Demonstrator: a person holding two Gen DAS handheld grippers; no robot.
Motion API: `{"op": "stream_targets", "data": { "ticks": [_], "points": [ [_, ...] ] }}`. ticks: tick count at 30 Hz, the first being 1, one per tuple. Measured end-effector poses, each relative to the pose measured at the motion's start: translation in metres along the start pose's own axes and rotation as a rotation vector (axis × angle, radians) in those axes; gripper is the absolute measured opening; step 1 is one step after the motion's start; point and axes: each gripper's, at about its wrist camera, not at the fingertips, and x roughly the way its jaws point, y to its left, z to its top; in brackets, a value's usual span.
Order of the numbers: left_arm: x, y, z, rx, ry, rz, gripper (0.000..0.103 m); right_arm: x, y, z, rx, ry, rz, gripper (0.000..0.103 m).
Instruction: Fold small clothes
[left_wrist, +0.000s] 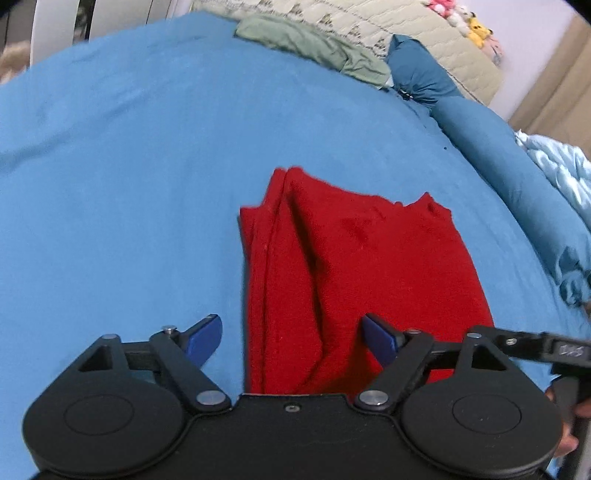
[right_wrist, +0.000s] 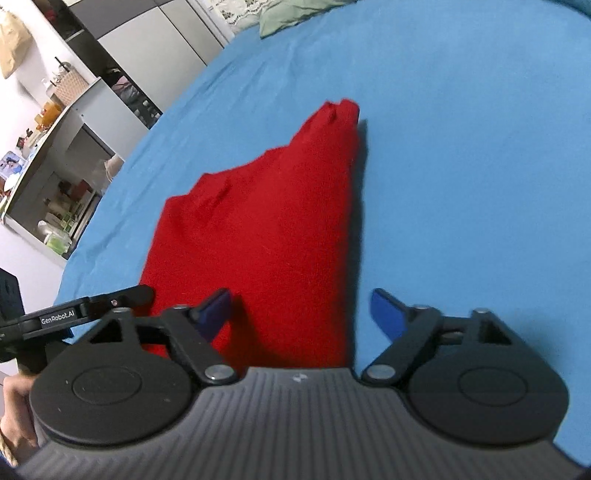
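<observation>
A red knitted garment (left_wrist: 354, 266) lies folded on the blue bedsheet (left_wrist: 129, 184); it also shows in the right wrist view (right_wrist: 266, 236). My left gripper (left_wrist: 291, 339) is open, its blue fingertips (left_wrist: 205, 338) straddling the garment's near left edge, holding nothing. My right gripper (right_wrist: 303, 314) is open over the garment's near right edge, one blue fingertip (right_wrist: 214, 314) above the cloth and the other above the sheet (right_wrist: 461, 166). The right gripper's arm shows at the right of the left wrist view (left_wrist: 535, 343).
A green garment (left_wrist: 314, 48) lies at the far side of the bed, next to a quilt (left_wrist: 424, 33) and plush toys (left_wrist: 465, 22). A rolled blue duvet (left_wrist: 480, 140) runs along the right. Shelves with clutter (right_wrist: 62, 166) stand left of the bed.
</observation>
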Motion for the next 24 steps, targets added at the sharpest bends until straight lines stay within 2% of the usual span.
{"op": "stream_targets", "data": {
  "ticks": [1,2,3,4,6,8,12,15,20,24],
  "points": [
    [0.002,0.001,-0.001,-0.009,0.004,-0.012,0.076,0.005,-0.002,-0.001,0.011,0.002,0.012,0.078],
    [0.004,0.002,-0.003,-0.014,0.01,-0.026,0.064,0.009,-0.002,-0.002,0.015,-0.001,0.021,0.071],
    [0.005,0.0,-0.002,-0.018,0.018,-0.047,0.055,0.011,0.0,-0.003,0.011,-0.003,0.032,0.058],
    [0.005,-0.002,-0.001,-0.028,0.025,-0.068,0.038,0.01,0.002,-0.003,-0.004,-0.009,0.035,0.047],
    [-0.003,-0.012,0.002,-0.008,0.01,-0.049,0.029,0.003,0.009,-0.001,-0.032,-0.03,0.039,0.039],
    [-0.015,-0.024,0.002,0.025,-0.018,-0.044,0.022,-0.004,0.016,0.003,-0.026,-0.047,0.059,0.037],
    [-0.055,-0.051,-0.002,0.038,-0.073,-0.106,0.019,-0.05,0.027,0.007,-0.036,-0.082,0.108,0.037],
    [-0.092,-0.082,-0.019,0.091,-0.117,-0.128,0.019,-0.098,0.029,-0.002,-0.079,-0.088,0.128,0.037],
    [-0.13,-0.127,-0.076,0.122,-0.11,-0.183,0.018,-0.171,0.006,-0.043,-0.093,-0.087,0.134,0.037],
    [-0.129,-0.144,-0.134,0.128,-0.073,-0.155,0.016,-0.196,-0.024,-0.093,-0.087,-0.053,0.09,0.037]
  ]
}}
